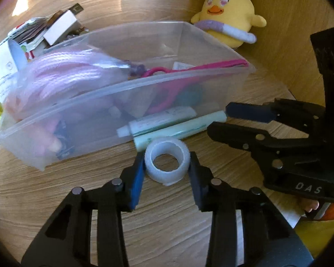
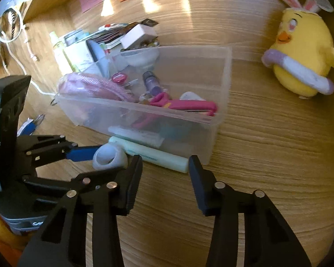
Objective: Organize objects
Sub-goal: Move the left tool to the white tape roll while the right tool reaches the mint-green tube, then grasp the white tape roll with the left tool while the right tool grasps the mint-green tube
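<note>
Left wrist view: wood-grain tabletop (image 1: 167,211) is carrying everything, and a clear rectangular plastic bin (image 1: 189,82) is sitting mid-table, already partly filled (pink scissors, a pale pink knitted pouch, a white tube, smaller bits that are too blurred to name). Judgement: the sorting is well underway but not finished. A yellow plush chick with bunny ears (image 1: 229,17) is standing outside the bin, well apart from it, and a loose heap of cards and small boxes (image 1: 33,33) is lying behind the bin's far end. A pale green cylindrical marker (image 1: 180,129) is lying on the table just against the bin's near wall, its end sitting between the right gripper (image 2: 165,162) fingers, which are spread and not visibly touching it. A small translucent white tape roll (image 1: 166,162) is resting on the table beside the marker; the left gripper (image 1: 167,164) is pinching it, pads pressing on both sides. Both items are still to go in.
</note>
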Demonstrator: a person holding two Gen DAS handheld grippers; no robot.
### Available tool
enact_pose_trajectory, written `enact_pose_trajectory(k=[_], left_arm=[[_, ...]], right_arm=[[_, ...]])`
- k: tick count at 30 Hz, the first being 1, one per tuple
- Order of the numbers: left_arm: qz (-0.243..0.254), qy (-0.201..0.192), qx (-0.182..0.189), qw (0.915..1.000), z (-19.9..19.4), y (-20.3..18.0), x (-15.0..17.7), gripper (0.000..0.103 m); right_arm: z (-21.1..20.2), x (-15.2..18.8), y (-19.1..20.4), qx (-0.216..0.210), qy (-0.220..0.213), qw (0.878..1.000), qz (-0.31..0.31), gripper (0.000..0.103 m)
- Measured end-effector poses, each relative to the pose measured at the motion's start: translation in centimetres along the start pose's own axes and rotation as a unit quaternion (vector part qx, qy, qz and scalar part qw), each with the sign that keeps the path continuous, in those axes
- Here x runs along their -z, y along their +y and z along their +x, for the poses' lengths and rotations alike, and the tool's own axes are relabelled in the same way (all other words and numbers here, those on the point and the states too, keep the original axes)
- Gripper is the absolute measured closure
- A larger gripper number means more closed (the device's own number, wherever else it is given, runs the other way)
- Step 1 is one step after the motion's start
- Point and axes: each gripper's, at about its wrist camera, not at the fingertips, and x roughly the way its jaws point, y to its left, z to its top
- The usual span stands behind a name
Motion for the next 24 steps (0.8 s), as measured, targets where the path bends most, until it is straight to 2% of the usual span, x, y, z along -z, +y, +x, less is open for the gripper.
enact_pose_trajectory(k=[3, 7, 10, 13, 15, 17, 21, 24], left_arm=[[-0.015, -0.002, 0.000, 0.9999, -0.7, 1.3, 0.8, 0.065], [-0.045, -0.001, -0.013, 0.9989, -2.1, 3.8, 2.4, 0.065], [-0.070, 0.001, -0.012, 0.9975, -3.1, 5.9, 3.4, 0.065], [-0.088, 0.000, -0.011, 0.9961, -3.6, 7.2, 3.8, 0.065], [-0.091, 0.000, -0.010, 0.9958, -3.8, 7.5, 3.9, 0.058], [-0.092, -0.001, -0.012, 0.9957, -3.8, 7.6, 3.9, 0.052], [-0.086, -0.003, -0.011, 0.9962, -3.8, 7.3, 3.8, 0.047], [-0.089, -0.006, -0.008, 0.9960, -3.8, 7.4, 4.0, 0.046]], right_arm=[[0.3, 0.1, 1.3, -0.011, 0.010, 0.999, -0.028, 0.074], [0.6, 0.9, 3.3, -0.033, 0.035, 0.996, -0.069, 0.074], [0.3, 1.0, 4.5, -0.026, 0.032, 0.995, -0.093, 0.074], [0.3, 0.3, 4.1, -0.006, 0.022, 0.996, -0.081, 0.074], [0.4, -0.1, 3.2, 0.001, 0.020, 0.998, -0.060, 0.073], [0.5, -0.3, 2.1, 0.010, 0.022, 0.999, -0.036, 0.071], [0.3, -0.5, 1.1, 0.032, 0.017, 0.999, -0.019, 0.056], [0.7, -1.0, 1.0, 0.022, 0.018, 0.999, -0.014, 0.052]])
